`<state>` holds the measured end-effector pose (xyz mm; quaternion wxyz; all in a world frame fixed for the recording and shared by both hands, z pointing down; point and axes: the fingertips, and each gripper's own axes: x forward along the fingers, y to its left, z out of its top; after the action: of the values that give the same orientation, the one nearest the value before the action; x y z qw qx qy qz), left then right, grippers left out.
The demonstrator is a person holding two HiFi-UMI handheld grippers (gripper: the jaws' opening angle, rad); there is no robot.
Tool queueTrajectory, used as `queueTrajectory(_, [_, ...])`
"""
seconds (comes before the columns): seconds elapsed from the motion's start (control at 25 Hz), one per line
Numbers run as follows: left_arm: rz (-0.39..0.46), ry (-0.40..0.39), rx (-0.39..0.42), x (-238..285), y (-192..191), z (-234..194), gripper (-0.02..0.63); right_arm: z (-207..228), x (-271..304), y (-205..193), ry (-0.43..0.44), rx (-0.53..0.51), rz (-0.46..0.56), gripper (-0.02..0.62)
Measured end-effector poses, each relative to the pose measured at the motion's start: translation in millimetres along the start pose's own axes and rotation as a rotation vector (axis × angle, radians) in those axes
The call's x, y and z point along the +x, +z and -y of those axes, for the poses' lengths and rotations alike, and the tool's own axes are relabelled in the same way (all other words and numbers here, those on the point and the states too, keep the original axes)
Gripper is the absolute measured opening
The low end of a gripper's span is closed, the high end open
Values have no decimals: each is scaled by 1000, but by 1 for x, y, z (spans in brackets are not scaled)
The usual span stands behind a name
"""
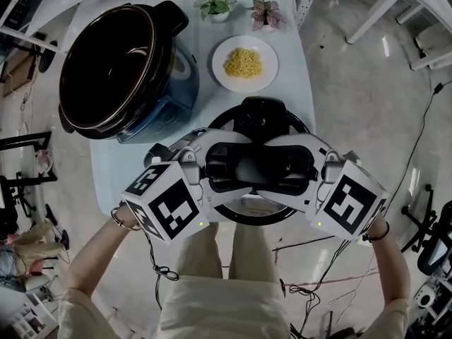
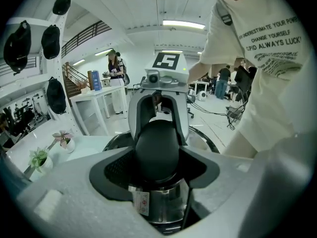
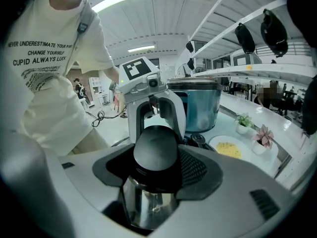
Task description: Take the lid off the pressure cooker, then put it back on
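Head view: the lid sits low in the middle, at the table's near edge, its near rim reaching past that edge over the person's legs. I cannot tell whether it rests on the tabletop. The left gripper and right gripper meet over it from either side, both clamped on the black handle. The cooker pot stands open-mouthed to the upper left, clear of the lid. The plate of yellow food lies just beyond the lid's far rim, with two small plants behind it. The lid's right rim is near the table's right edge, with bare floor beyond.

Left gripper view: the handle fills the gap between the jaws, and the dark pads press on it from both flanks (no slack shows). Shiny steel of the lid shows below, and the other gripper faces it from across the handle.

Right gripper view: the same grasp, mirrored, with the handle wedged between the ribbed pads. The pot, plate and plants stand off to the right, beyond the lid.
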<state>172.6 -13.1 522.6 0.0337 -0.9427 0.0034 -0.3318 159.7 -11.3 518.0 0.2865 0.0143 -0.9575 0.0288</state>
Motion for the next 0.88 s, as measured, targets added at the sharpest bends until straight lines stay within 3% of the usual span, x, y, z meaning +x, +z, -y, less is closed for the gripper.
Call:
queueTrajectory(0.56, [-33,0,-9,14,-18,1,287,2,11,-18,2,-4,-40,275])
queueTrajectory(0.88, [-53,10,26,22,-24,3,287,2,16,-31,-14,-32,-71,275])
